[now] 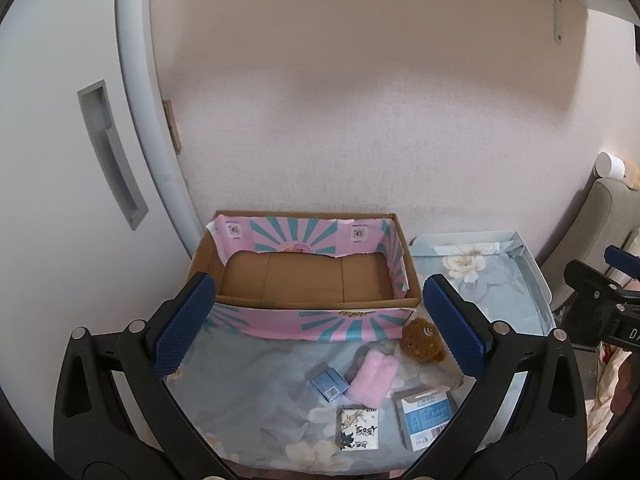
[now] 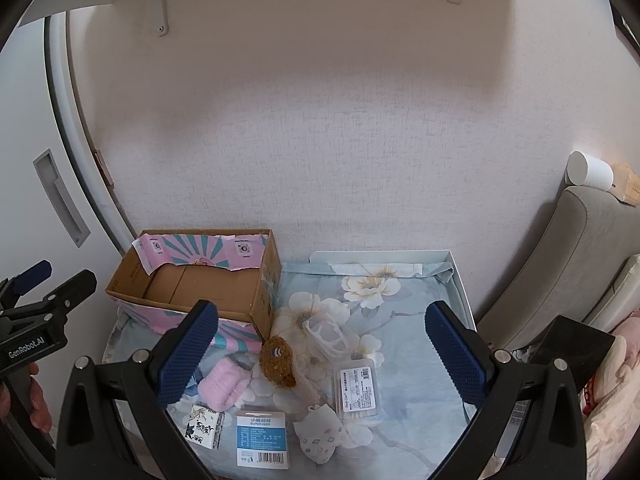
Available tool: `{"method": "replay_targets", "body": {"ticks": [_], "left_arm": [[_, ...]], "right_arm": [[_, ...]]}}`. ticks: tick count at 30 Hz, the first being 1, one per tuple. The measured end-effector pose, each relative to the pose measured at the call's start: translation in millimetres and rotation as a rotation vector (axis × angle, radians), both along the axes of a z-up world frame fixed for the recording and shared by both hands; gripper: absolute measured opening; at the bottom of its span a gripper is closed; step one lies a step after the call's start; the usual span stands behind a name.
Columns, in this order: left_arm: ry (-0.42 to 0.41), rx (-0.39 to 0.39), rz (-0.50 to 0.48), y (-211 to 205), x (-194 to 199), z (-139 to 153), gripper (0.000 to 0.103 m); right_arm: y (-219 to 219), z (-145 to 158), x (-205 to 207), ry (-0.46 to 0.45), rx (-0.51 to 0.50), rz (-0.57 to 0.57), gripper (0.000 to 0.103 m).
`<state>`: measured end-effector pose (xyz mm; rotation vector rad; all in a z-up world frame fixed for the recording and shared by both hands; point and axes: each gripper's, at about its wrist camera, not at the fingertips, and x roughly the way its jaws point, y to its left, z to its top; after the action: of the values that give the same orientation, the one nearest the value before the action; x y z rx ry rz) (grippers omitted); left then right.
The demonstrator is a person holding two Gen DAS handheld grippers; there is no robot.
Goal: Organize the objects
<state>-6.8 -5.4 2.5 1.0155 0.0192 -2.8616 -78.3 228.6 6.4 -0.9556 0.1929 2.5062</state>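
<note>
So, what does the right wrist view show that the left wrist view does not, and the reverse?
Only the right wrist view shows the clear plastic frame, the swab box and the patterned sock. Only the left wrist view shows the small blue box. Both show the empty cardboard box, brown plush toy, pink fluffy item, tissue pack and blue-white packet.

Cardboard box (image 1: 304, 276) open-topped; plush bear (image 2: 278, 362) beside its corner.
</note>
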Motion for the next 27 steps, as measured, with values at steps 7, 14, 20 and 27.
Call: {"method": "replay_targets", "body": {"ticks": [7,14,20,27], "left_arm": [[-0.012,0.012,0.010,-2.9,0.7,-1.4,0.103],[-0.020,0.019,0.015,-4.1,0.8,-3.9,0.103],[-0.019,0.030,0.015,-6.1,2.4,-2.8,0.103],[-0.020,0.039,0.021,-11.2,3.4,-2.7,0.103]], "right_arm": [[0.6,1.0,1.6,0.002,-0.003,-0.001,0.103],[0.2,2.1,3.1,0.004,-0.005,-0.004,0.103],[-0.9,3.4,6.3,0.011,-0.001,-0.006,0.103],[1.5,4.1,8.9,0.015,0.000,-0.050,0.103]]}}
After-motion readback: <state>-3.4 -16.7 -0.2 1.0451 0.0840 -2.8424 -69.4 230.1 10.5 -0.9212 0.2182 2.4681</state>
